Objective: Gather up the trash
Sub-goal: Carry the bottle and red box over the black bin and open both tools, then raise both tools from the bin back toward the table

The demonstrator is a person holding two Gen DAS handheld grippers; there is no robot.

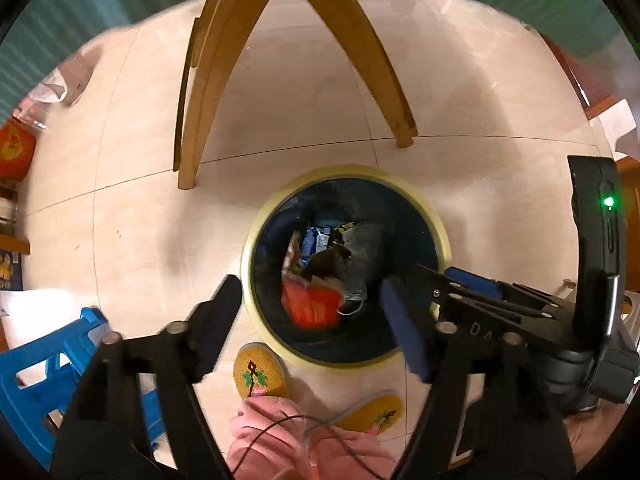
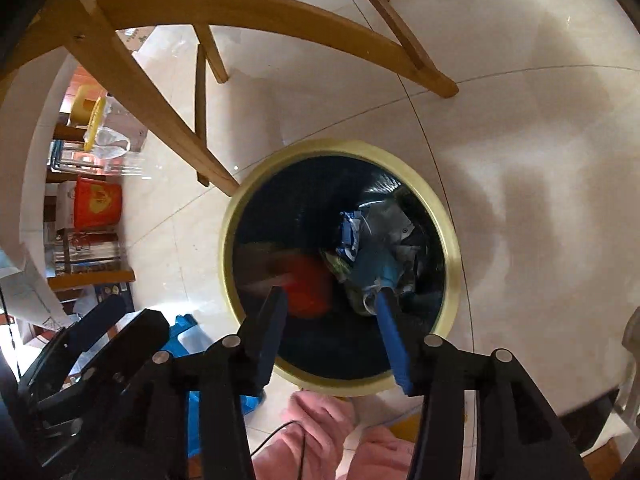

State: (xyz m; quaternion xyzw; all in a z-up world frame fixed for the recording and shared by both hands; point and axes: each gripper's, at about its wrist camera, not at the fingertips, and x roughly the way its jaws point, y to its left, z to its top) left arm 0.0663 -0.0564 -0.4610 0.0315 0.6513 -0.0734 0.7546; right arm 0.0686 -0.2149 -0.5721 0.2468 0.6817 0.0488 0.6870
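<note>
A round bin with a pale yellow rim and a dark liner stands on the tiled floor. Inside lie an orange-red wrapper, a blue packet, a teal piece and grey crumpled trash. My left gripper hangs over the bin's mouth, pointing down, open with nothing between its fingers. My right gripper is also open over the bin. Its blue-padded finger ends close to the teal piece, and no pad presses on anything.
Wooden chair legs stand just behind the bin. A blue plastic stool is at the lower left. A person's pink trouser legs and yellow slippers are beside the bin. A red bucket and cluttered shelves sit far left.
</note>
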